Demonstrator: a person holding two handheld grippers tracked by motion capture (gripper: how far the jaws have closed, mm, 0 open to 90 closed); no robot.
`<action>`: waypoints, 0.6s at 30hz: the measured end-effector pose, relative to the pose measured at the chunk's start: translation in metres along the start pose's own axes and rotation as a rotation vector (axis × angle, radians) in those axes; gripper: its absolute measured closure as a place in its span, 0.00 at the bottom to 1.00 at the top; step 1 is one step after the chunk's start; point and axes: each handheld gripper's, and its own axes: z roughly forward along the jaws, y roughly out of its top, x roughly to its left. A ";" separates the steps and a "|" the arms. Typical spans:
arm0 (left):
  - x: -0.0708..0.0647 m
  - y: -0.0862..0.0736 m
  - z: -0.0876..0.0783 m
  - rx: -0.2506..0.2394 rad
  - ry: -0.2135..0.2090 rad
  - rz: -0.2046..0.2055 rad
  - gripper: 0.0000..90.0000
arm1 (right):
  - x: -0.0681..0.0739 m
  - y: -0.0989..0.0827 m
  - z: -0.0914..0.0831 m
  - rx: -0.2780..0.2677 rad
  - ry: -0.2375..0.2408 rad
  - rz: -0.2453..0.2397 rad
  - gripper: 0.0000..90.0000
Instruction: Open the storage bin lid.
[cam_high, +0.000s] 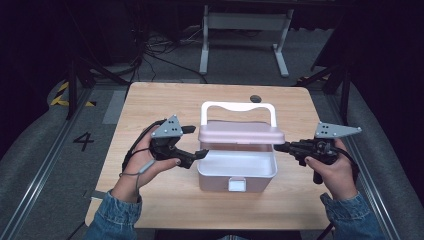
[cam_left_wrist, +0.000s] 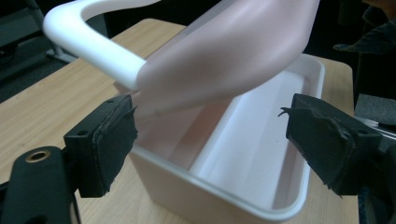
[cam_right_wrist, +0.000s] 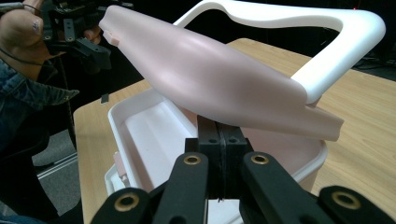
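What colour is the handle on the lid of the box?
White; the handle on the pink lid shows best in the right gripper view.

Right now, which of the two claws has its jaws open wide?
The left claw, beside the pink plastic box at its left end: its jaws stand far apart. The right claw has its jaws pressed together under the raised pink lid.

A pale pink plastic storage box is sitting near the middle of the wooden table, its white interior showing. Its pink lid is standing part-open, tilting up from the far hinge side and hanging over the back half of the box. A white carrying handle is rising upright behind the lid. A small white latch is hanging on the near front wall.
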 end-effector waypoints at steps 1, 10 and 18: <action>0.000 0.000 0.002 -0.007 0.005 -0.004 0.18 | 0.000 0.000 0.000 -0.001 0.001 0.001 1.00; -0.001 0.005 0.011 -0.033 0.085 0.008 0.18 | -0.001 0.001 0.000 -0.011 0.002 0.014 1.00; -0.002 0.009 0.014 -0.055 0.128 0.013 0.19 | -0.001 0.001 0.001 -0.012 0.009 0.022 1.00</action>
